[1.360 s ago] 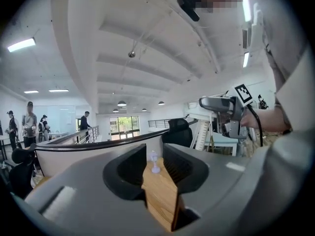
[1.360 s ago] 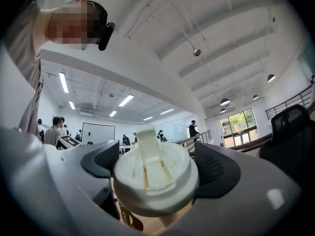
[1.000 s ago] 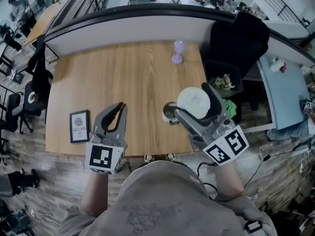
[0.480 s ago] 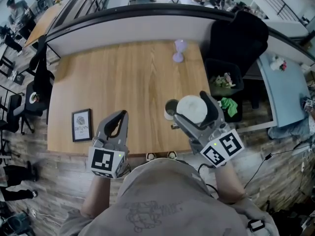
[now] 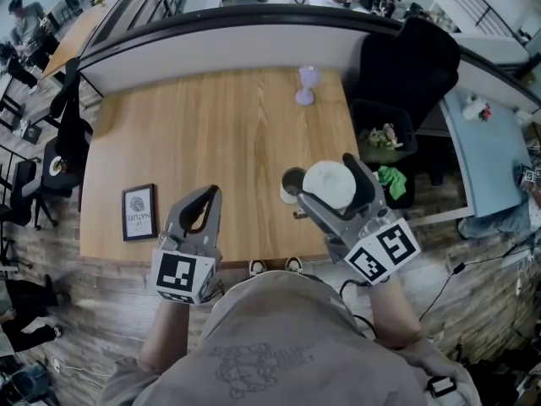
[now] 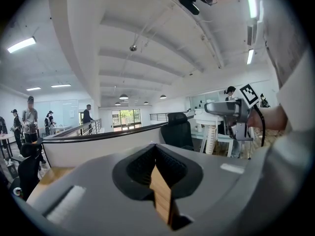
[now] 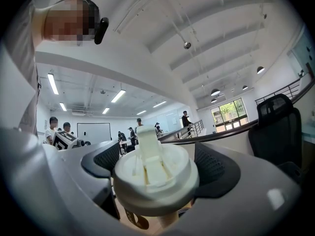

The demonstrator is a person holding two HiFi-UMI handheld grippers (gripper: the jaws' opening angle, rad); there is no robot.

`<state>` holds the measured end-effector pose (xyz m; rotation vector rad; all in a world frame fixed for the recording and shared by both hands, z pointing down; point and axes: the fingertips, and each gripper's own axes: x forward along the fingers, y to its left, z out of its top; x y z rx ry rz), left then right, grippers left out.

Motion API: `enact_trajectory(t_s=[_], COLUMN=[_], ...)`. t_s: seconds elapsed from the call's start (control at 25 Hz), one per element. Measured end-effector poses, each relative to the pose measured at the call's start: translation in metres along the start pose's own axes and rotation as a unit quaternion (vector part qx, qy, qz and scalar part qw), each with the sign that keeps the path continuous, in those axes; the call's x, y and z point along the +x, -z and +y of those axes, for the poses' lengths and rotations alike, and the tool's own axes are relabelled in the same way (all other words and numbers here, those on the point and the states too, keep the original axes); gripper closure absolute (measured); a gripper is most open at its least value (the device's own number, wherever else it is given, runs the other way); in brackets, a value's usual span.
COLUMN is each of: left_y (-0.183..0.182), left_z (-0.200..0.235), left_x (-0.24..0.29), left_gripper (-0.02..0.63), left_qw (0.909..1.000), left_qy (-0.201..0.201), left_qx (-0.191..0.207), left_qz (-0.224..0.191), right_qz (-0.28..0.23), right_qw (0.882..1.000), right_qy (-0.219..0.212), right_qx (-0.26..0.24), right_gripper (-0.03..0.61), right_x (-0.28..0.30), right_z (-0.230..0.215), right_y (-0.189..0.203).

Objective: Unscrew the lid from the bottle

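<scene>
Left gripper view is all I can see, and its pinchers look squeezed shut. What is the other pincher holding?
Observer: The right gripper is clamped on a round white lid with a flip spout.
Operator: Is the lid on the bottle?
Observer: It looks off. An open bottle stands on the table just beside it.
Operator: Is anything else on the table?
Observer: A small framed picture lies near the left gripper.
</scene>
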<state>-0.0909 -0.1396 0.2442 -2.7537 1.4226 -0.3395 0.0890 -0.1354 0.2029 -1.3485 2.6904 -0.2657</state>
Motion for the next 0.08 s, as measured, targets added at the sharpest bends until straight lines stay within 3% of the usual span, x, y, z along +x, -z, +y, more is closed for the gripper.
enact_trajectory(t_s=[0.08], left_y=[-0.0006], left_z=[0.0004], left_x=[-0.0006], left_gripper=[0.612], left_qw=[1.0000], left_qy=[0.000], left_qx=[0.000], left_qz=[-0.001], right_qz=[0.001], right_qw=[1.000], right_qy=[0.000], right_qx=[0.000], right_gripper=[0.087], right_x=[-0.0004], right_z=[0.0005], right_y=[-0.0001])
